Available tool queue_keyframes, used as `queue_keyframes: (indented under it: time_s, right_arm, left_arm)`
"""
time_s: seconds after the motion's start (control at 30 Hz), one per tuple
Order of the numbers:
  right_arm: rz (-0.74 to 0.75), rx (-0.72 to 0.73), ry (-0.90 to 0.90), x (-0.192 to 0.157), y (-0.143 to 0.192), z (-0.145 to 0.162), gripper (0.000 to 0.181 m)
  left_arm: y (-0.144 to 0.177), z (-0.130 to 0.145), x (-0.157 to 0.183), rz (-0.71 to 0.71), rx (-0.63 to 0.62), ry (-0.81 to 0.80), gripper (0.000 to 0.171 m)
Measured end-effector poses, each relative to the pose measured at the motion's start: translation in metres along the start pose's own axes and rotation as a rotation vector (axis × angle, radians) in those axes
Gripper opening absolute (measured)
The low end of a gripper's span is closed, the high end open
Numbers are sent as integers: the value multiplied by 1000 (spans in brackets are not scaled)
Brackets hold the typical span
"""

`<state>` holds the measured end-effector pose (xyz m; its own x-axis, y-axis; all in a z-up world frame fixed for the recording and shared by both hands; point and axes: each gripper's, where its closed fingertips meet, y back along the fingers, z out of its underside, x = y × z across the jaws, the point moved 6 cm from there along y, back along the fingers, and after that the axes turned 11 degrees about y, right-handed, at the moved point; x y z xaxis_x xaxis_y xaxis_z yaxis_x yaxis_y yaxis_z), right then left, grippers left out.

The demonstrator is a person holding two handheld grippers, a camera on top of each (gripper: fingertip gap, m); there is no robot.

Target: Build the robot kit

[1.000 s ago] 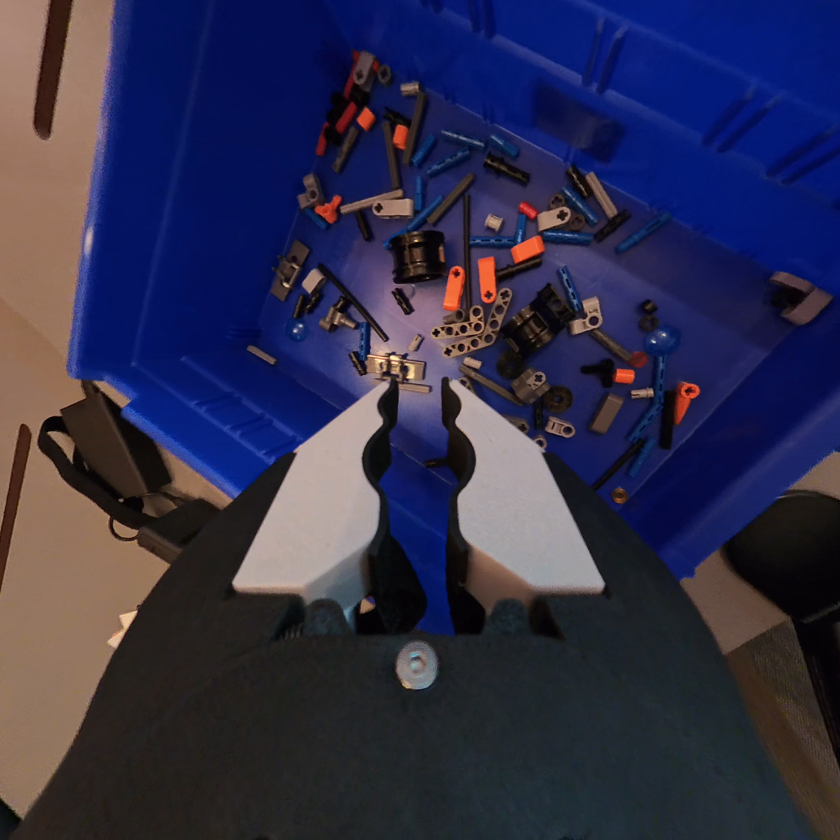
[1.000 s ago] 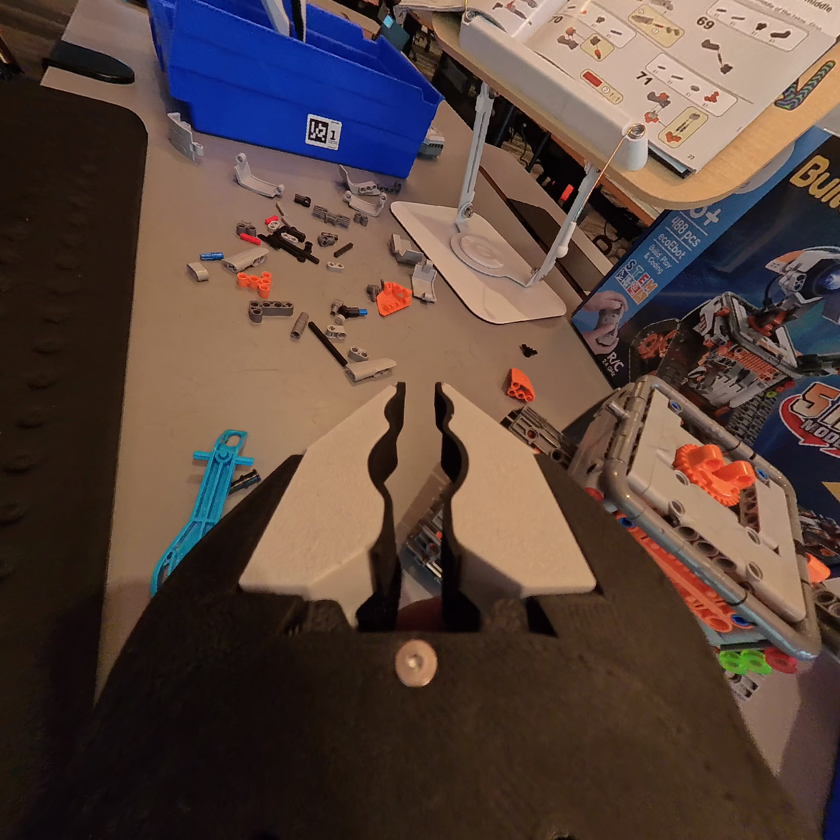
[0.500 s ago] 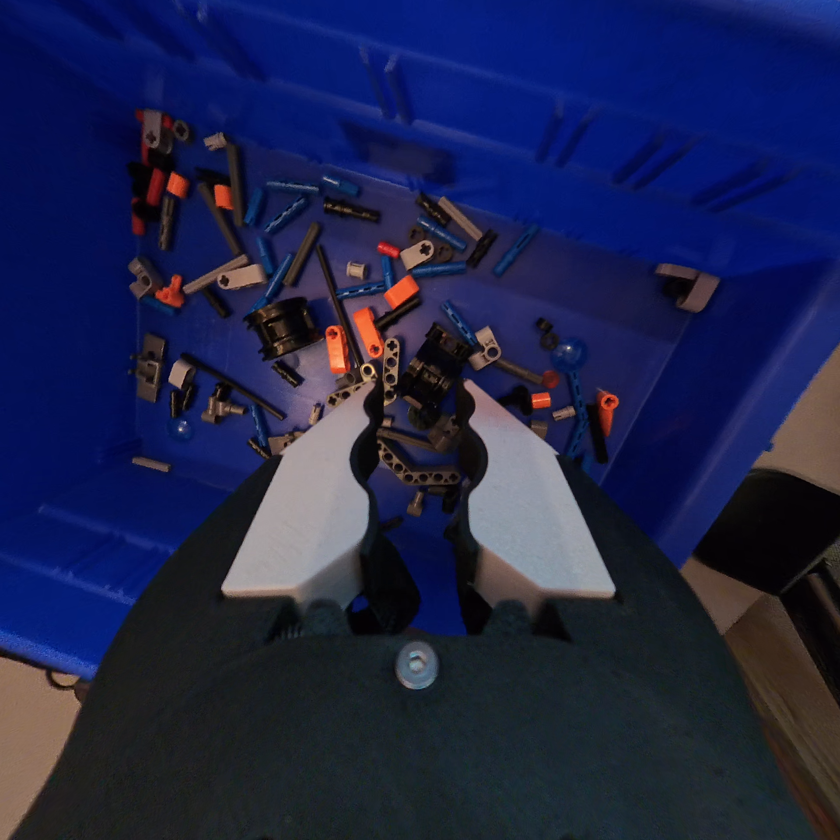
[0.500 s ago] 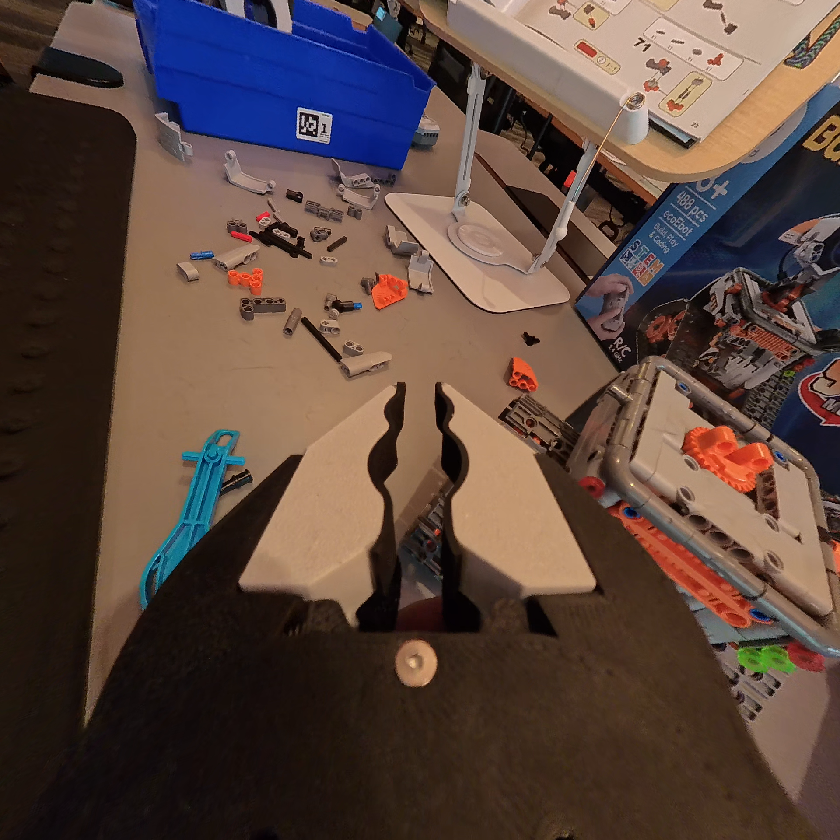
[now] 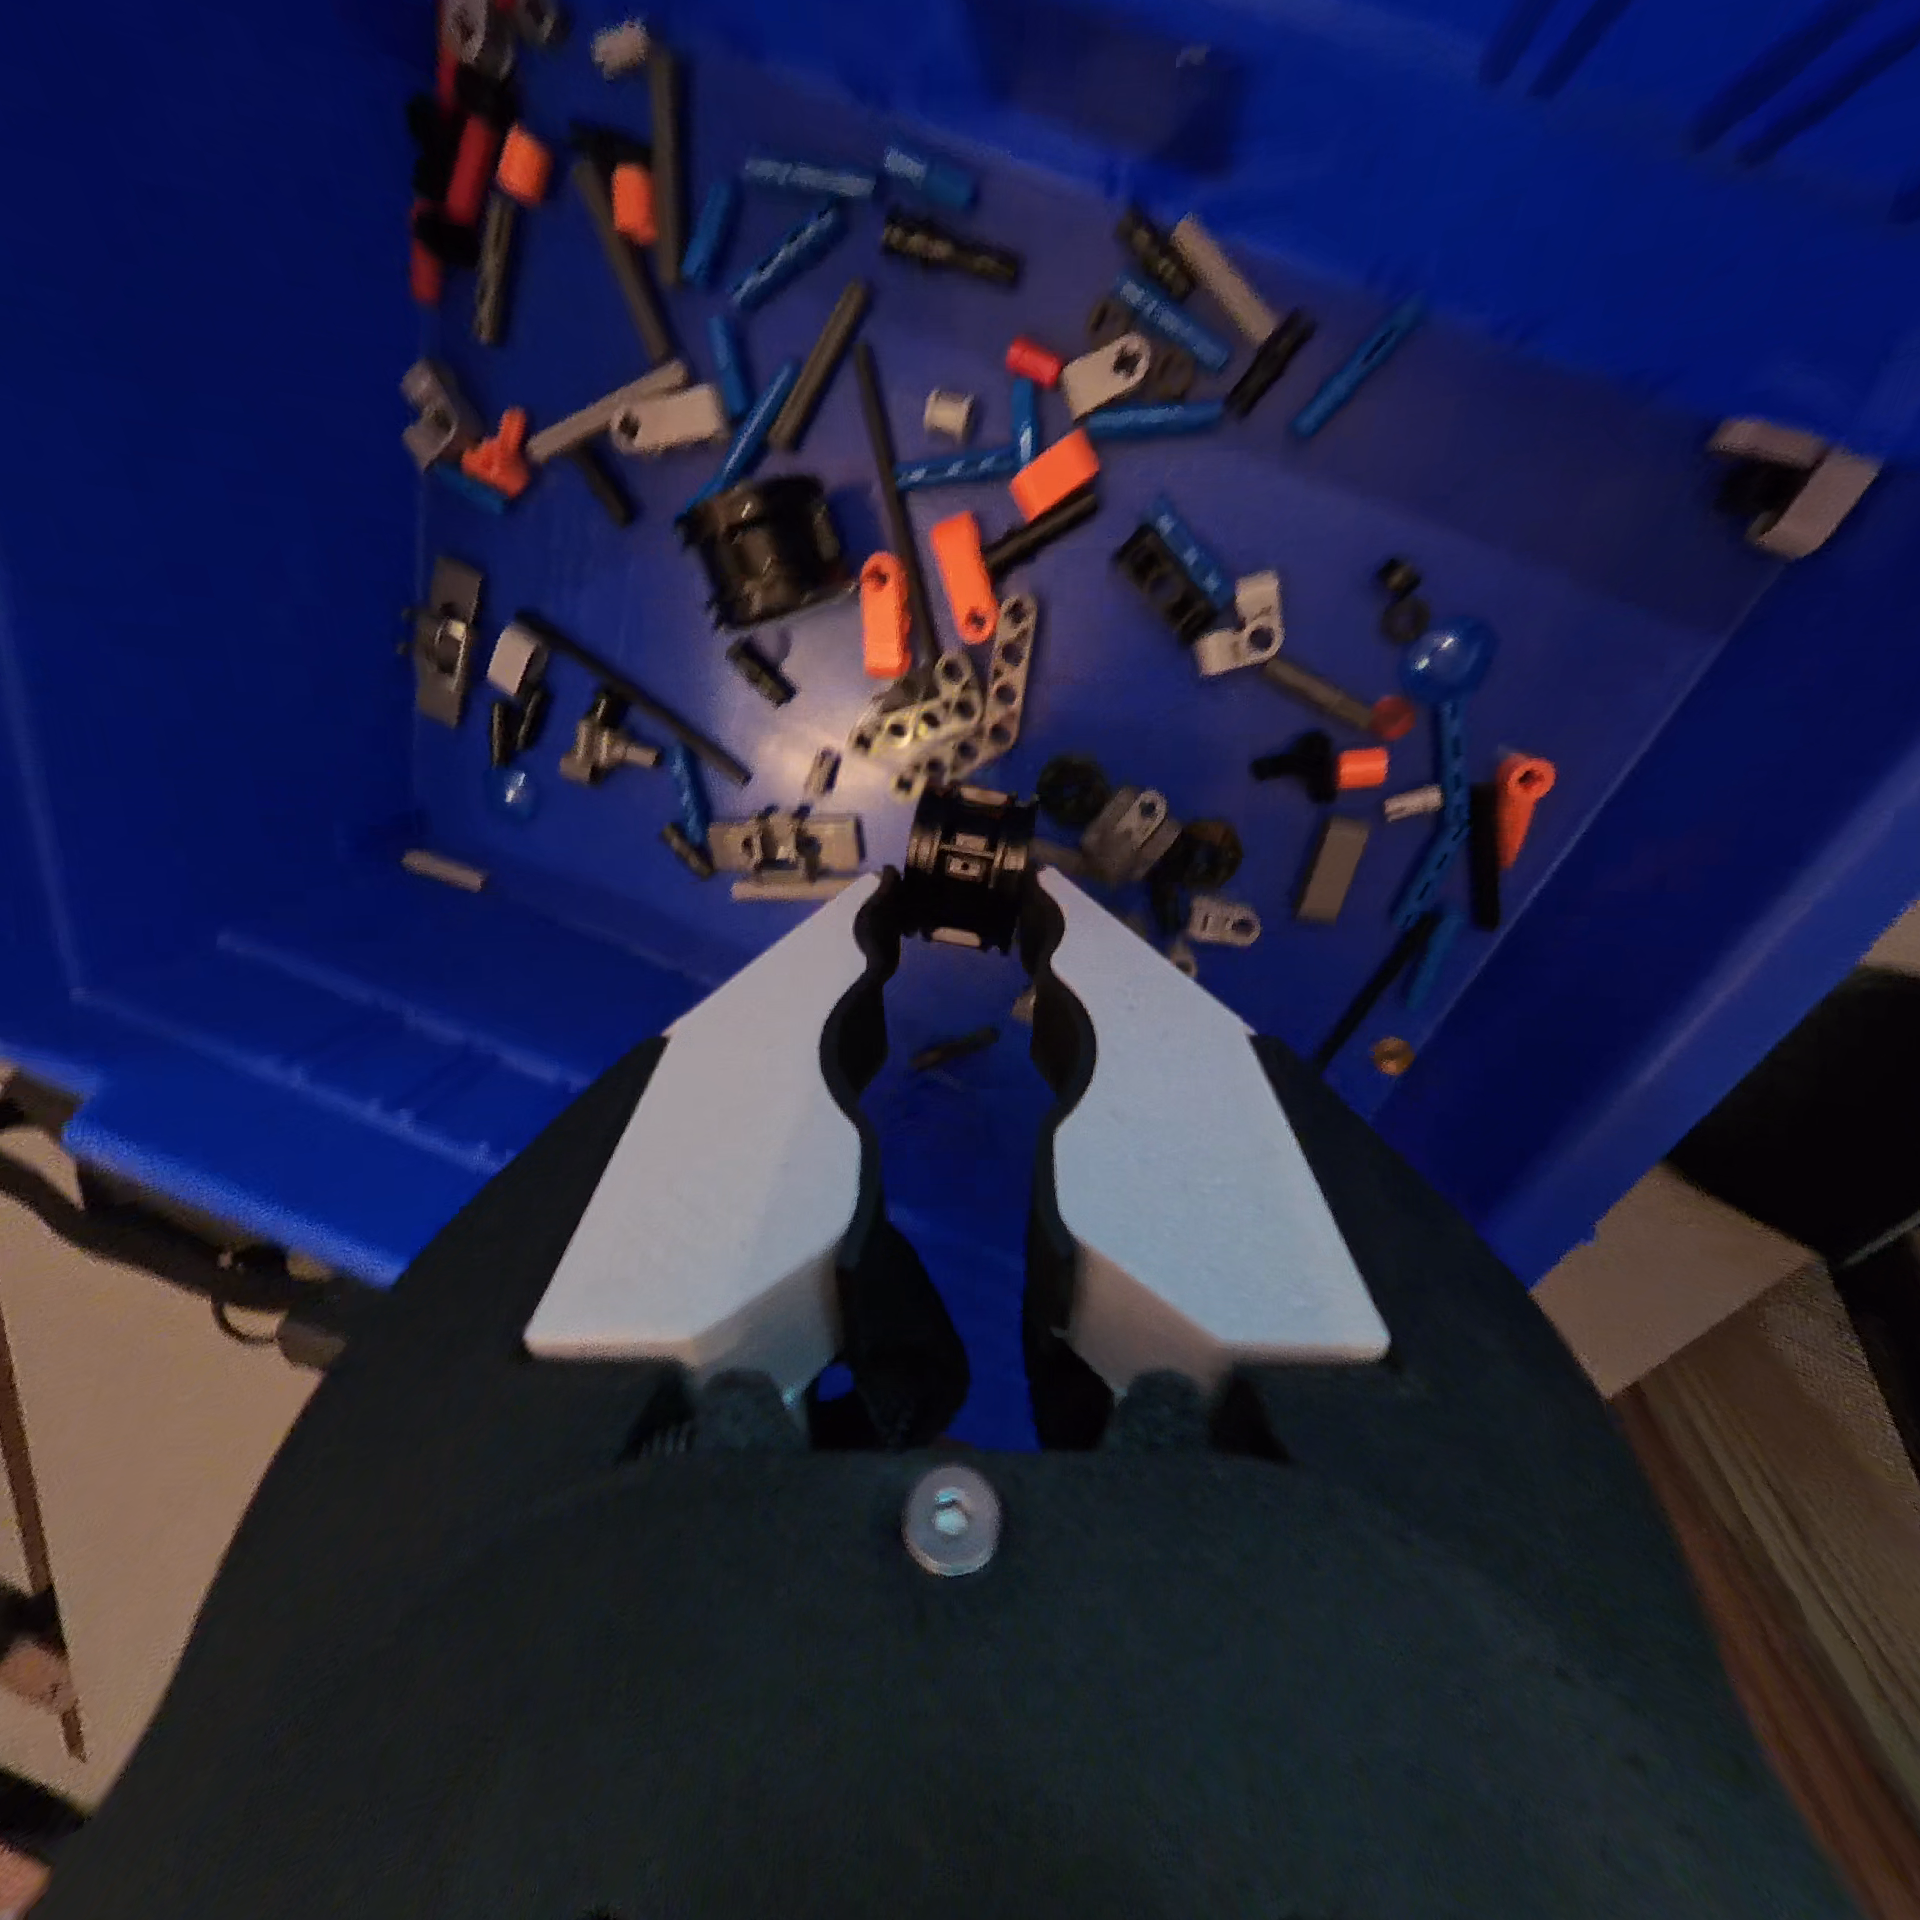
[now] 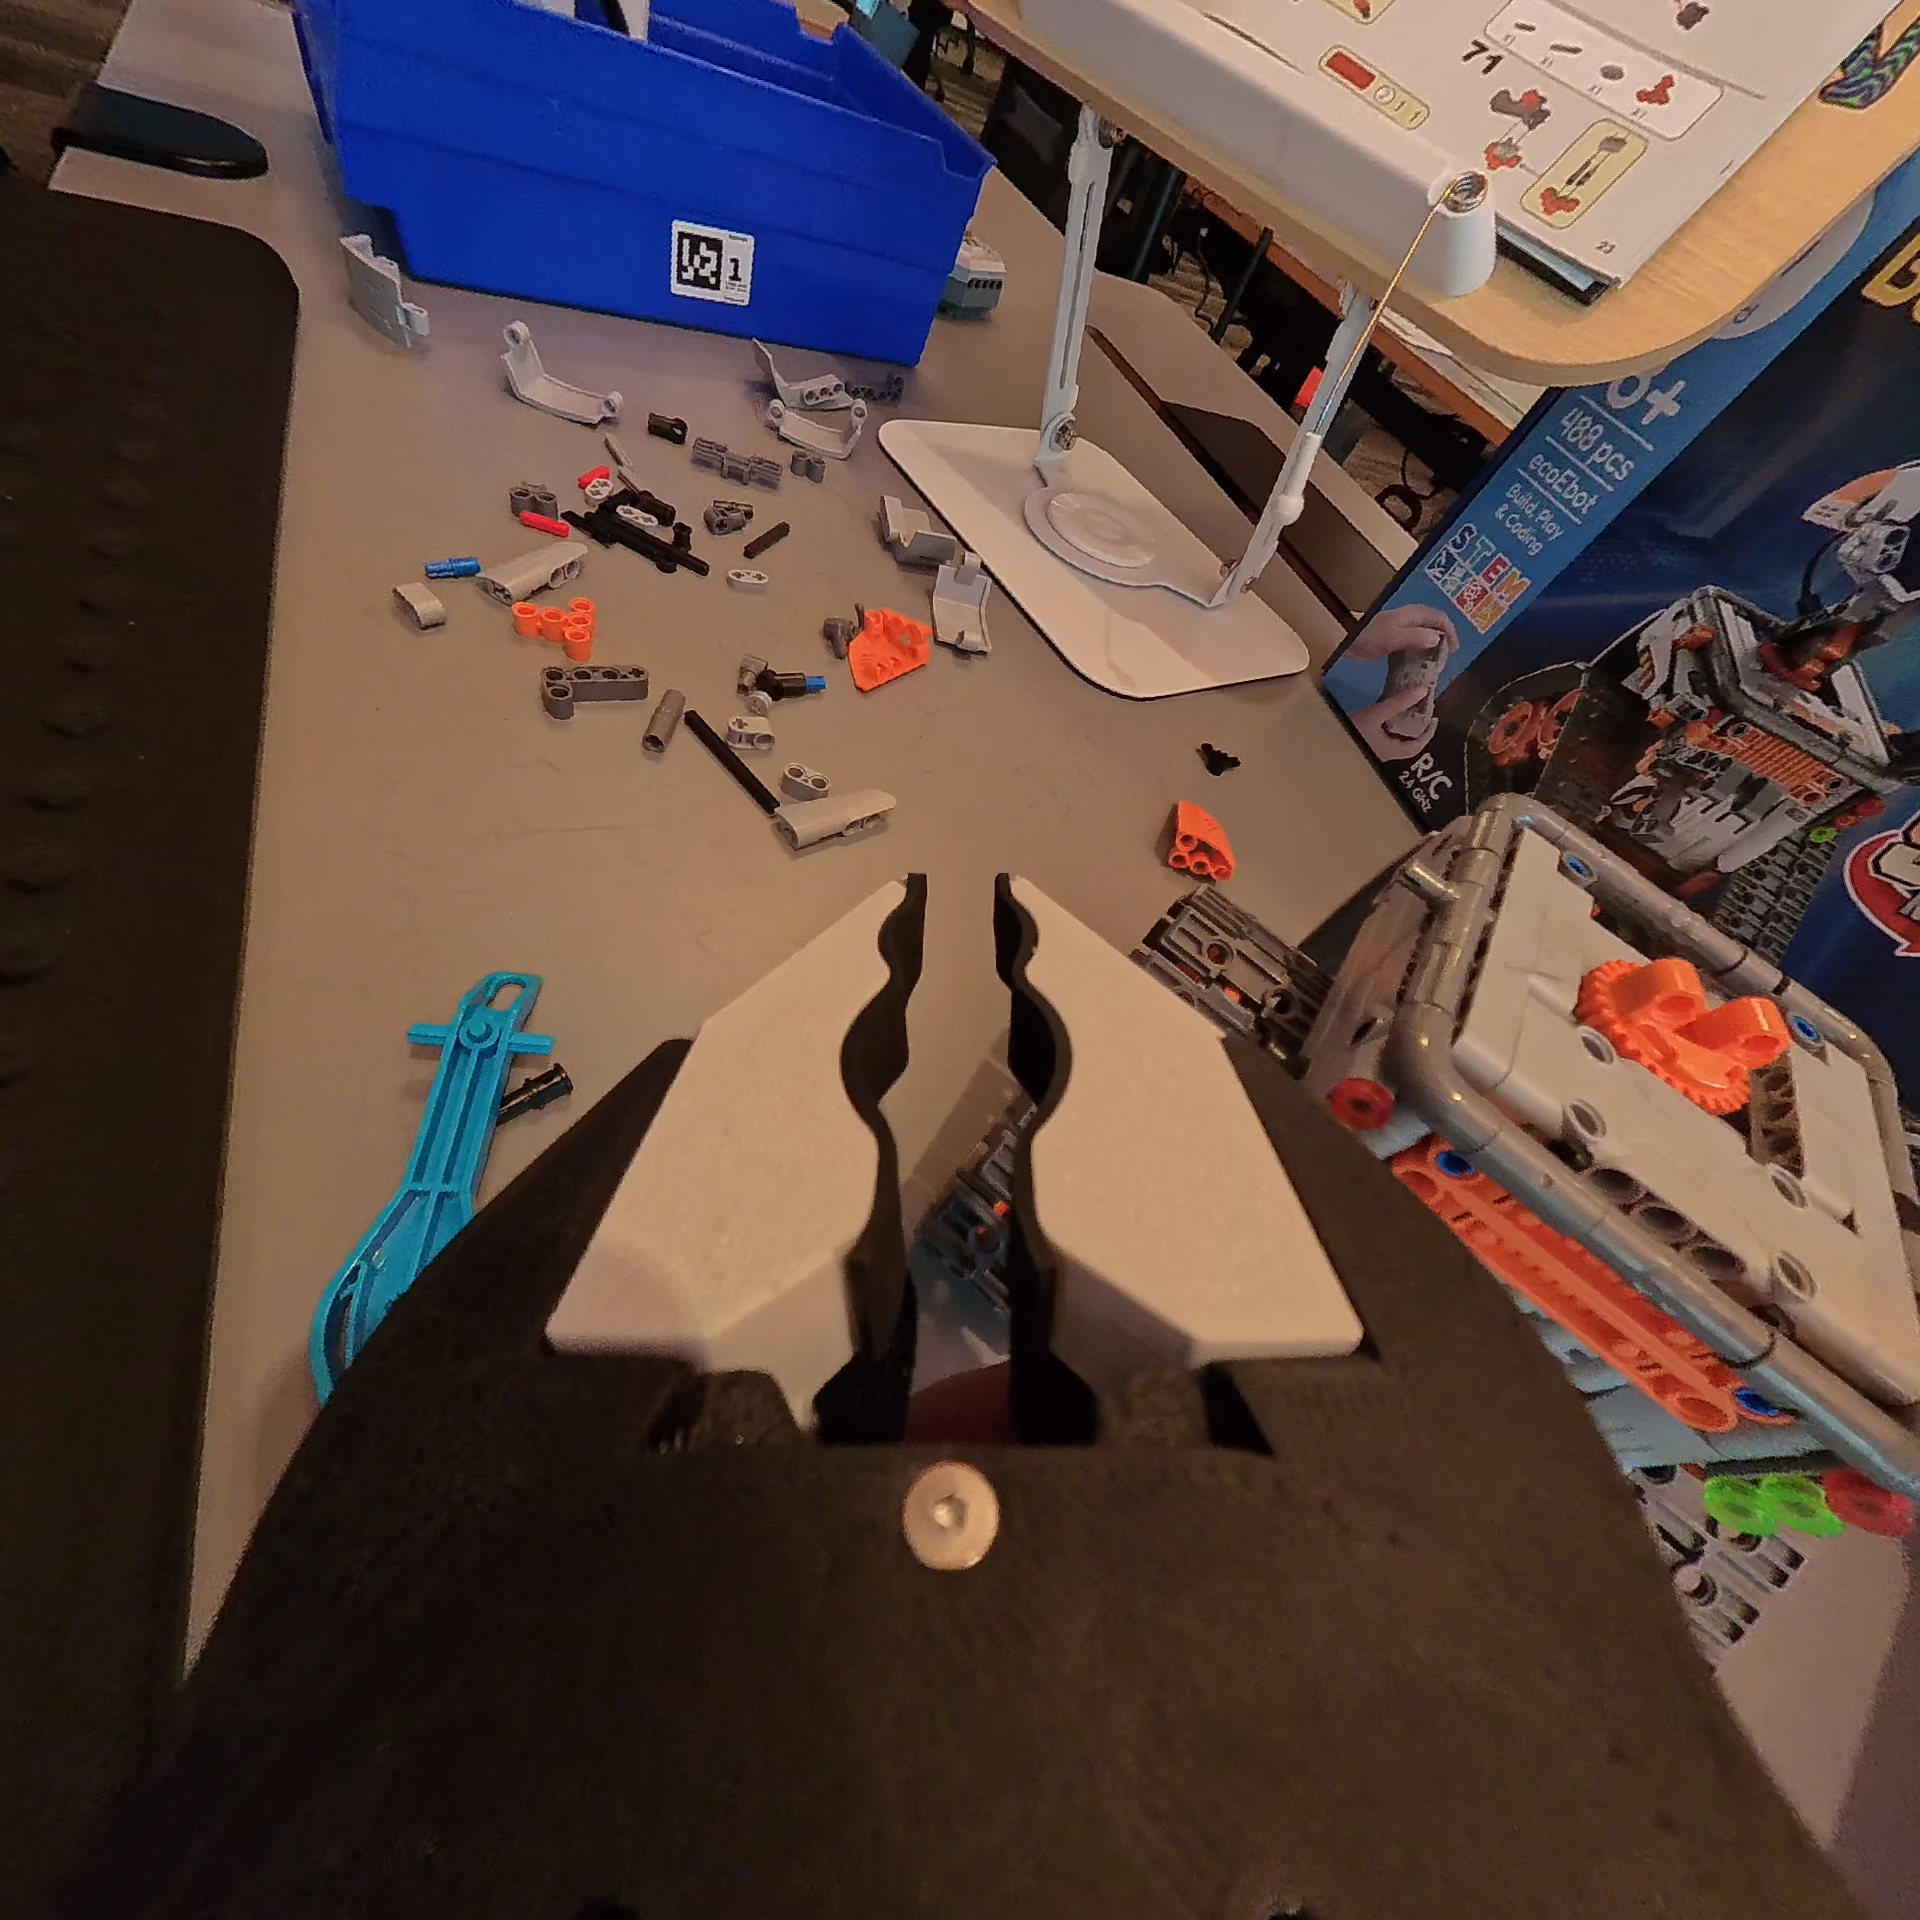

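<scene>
Both grippers angle downward: left (image 5: 961,883) jaws clamp a black hub (image 5: 966,868), right (image 6: 958,883) slightly parted, empty.

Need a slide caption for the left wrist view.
Left claw grips a black wheel hub above a blue bin of small parts.

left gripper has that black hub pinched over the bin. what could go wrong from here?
1. The left gripper holds the small black ribbed wheel hub only at its fingertips; being round, it may slip or roll out.
2. If dropped, it falls among the loose parts in the blue plastic bin, near a second black hub.
</scene>
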<state>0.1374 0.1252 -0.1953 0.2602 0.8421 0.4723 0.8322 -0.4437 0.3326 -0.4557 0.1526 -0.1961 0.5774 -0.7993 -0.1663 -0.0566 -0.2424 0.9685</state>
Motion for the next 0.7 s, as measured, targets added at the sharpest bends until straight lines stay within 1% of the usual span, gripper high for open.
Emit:
queue_keyframes:
  time_s: [0.1,0.17,0.23,0.3,0.37,0.47,0.5,0.6,0.67,0.7]
  right_arm:
    - [5,-9,5,0,0,0,11]
    - [13,-13,3,1,0,1,11]
    - [16,-18,-1,2,-1,1,11]
    - [11,-28,-4,1,-3,3,11]
    - [5,-39,-2,0,-6,4,11]
    - [0,-47,2,0,-8,4,11]
    - [-1,-46,2,-1,-8,4,11]
    - [-5,-47,2,-1,-8,4,11]
    - [-6,-44,3,-1,-7,4,11]
    - [-5,-42,4,-1,-6,4,11]
  left_arm:
    - [4,15,-14,-43,-59,35,21]
    - [2,22,-16,-30,-91,41,21]
    - [-2,22,-15,-20,-101,35,21]
    - [-4,23,-13,-50,-138,-1,20]
    - [-5,21,-10,-52,-140,-11,27]
    - [-4,19,-10,-94,-141,-30,32]
    - [-2,19,-7,-85,-139,-34,33]
    - [7,15,15,6,-133,-58,30]
    - [8,16,32,81,-162,-76,29]
    - [7,15,37,86,-169,-98,27]
